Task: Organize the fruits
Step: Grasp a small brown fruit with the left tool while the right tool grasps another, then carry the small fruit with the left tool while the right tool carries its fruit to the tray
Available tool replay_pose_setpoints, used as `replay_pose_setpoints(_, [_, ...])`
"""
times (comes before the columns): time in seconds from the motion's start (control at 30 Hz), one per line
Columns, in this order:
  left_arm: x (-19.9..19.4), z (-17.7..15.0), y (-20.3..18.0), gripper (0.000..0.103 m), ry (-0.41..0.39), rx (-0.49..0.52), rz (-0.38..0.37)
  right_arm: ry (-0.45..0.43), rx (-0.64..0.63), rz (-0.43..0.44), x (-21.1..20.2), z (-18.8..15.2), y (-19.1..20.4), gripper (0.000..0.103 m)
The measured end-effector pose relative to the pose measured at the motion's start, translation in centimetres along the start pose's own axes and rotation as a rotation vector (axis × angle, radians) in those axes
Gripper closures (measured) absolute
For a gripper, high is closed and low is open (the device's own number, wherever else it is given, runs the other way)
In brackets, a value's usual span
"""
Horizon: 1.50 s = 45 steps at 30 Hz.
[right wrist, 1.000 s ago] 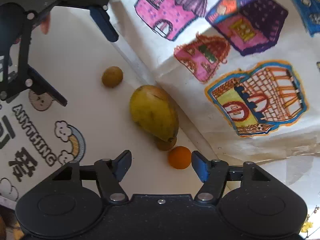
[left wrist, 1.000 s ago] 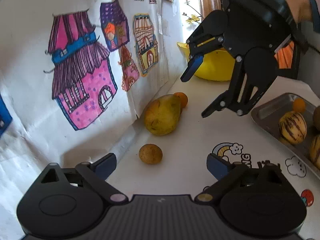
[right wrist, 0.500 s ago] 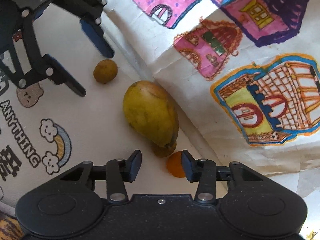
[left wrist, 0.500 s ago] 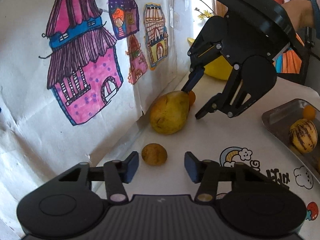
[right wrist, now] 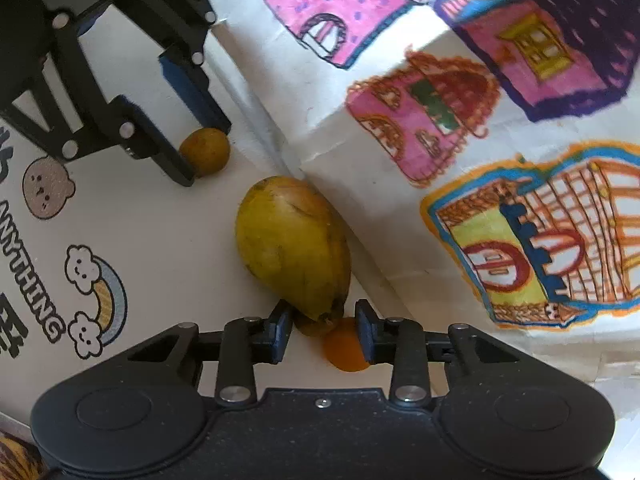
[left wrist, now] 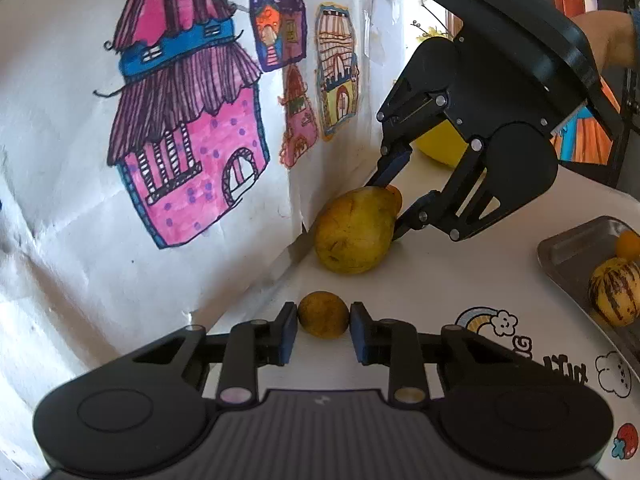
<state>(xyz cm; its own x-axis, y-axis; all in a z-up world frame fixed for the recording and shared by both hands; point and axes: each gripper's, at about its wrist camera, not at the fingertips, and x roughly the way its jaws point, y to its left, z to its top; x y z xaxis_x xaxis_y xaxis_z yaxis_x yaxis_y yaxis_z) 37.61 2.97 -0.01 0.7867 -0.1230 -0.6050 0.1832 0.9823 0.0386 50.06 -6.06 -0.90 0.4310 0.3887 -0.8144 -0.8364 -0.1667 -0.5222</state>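
A small round brown-yellow fruit (left wrist: 323,314) lies on the white table by the wall, and my left gripper (left wrist: 323,334) is shut on it, a pad touching each side. It also shows in the right wrist view (right wrist: 205,151). A large yellow mango (left wrist: 354,230) lies just beyond it against the wall. My right gripper (right wrist: 323,330) has closed around the mango's narrow end (right wrist: 320,322) and a small orange fruit (right wrist: 346,350) beside it, with a small brown fruit partly hidden under the mango. I cannot tell which of them the pads grip.
A metal tray (left wrist: 568,248) at the right holds a striped yellow melon (left wrist: 614,292) and a small orange fruit (left wrist: 627,244). A yellow bowl (left wrist: 440,146) stands behind the right gripper. The wall with drawings of houses (left wrist: 188,152) runs close along the left.
Both grippers moved forward and down toward the fruits and their jaws narrowed from wide open. The left one closed on the small brown-yellow fruit; the right one closed around the mango's end and orange fruit.
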Motion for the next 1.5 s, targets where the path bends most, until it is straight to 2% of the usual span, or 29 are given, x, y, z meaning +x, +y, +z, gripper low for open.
replay_pose_setpoints(0.13, [-0.2, -0.2, -0.1, 0.072, -0.003, 0.007, 0.004, 0.032, -0.070, -0.002, -0.1, 0.4, 1.2, 0.072])
replay_pose_setpoints(0.27, [-0.3, -0.2, 0.1, 0.072, -0.002, 0.002, 0.004, 0.040, -0.076, -0.003, 0.2, 0.8, 1.1, 0.072])
replay_pose_setpoints(0.5, [-0.1, 0.0, -0.5, 0.072, -0.003, 0.005, 0.005, 0.025, -0.017, 0.023, -0.9, 0.2, 0.5, 0.073])
replay_pose_setpoints(0.77, [-0.4, -0.1, -0.4, 0.072, -0.014, -0.010, 0.000, 0.025, 0.033, 0.047, -2.8, -0.7, 1.5, 0.073])
replay_pose_setpoints(1.17, [-2.3, -0.9, -1.7, 0.072, -0.017, -0.031, -0.027, -0.048, 0.125, 0.107, -6.7, -0.8, 5.8, 0.073])
replay_pose_setpoints(1.5, [-5.8, -1.6, -3.3, 0.073, -0.060, -0.067, -0.040, -0.159, 0.304, 0.020, -13.4, -1.2, 9.9, 0.073])
